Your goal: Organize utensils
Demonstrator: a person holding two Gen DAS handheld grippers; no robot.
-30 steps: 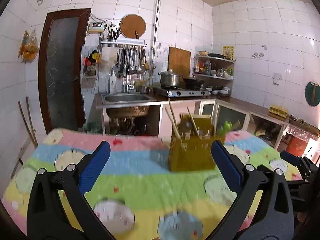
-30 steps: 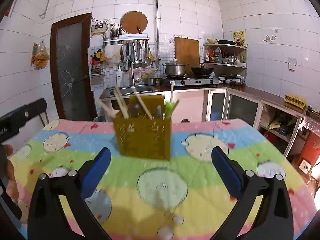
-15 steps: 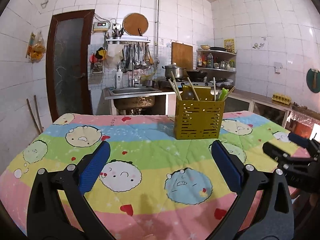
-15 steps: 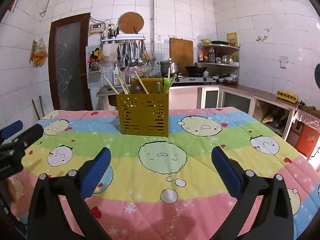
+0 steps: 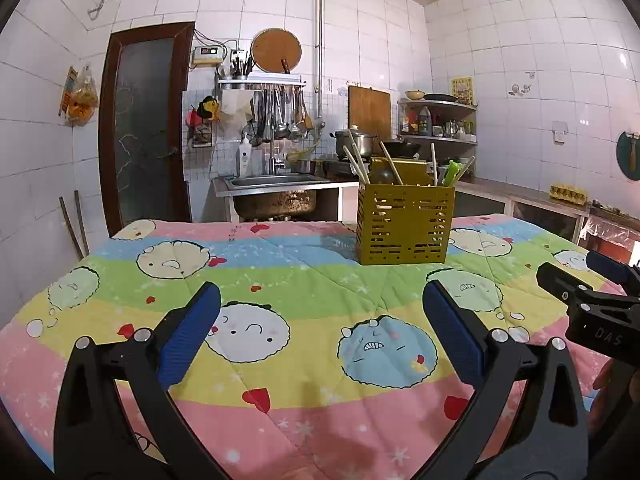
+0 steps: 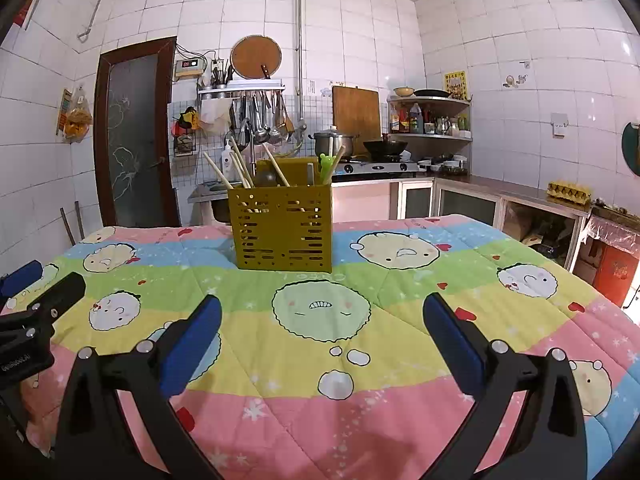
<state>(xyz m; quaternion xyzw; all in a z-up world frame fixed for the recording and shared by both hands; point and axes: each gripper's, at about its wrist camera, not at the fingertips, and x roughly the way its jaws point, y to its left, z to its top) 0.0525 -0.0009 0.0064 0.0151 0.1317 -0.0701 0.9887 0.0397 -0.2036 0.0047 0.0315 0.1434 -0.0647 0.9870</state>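
With chopsticks (image 6: 240, 168) standing in the yellow caddy (image 6: 282, 232), I hold both grippers (image 5: 320, 316) (image 6: 322, 320) spread, empty, well back from it.

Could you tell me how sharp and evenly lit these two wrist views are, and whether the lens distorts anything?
Left wrist view: sharp, evenly lit; wall tiles bow with fisheye, and the yellow utensil caddy casts a soft shadow leftward on the quilt. Right wrist view: equally sharp; glare glints on the upper-right tiles.
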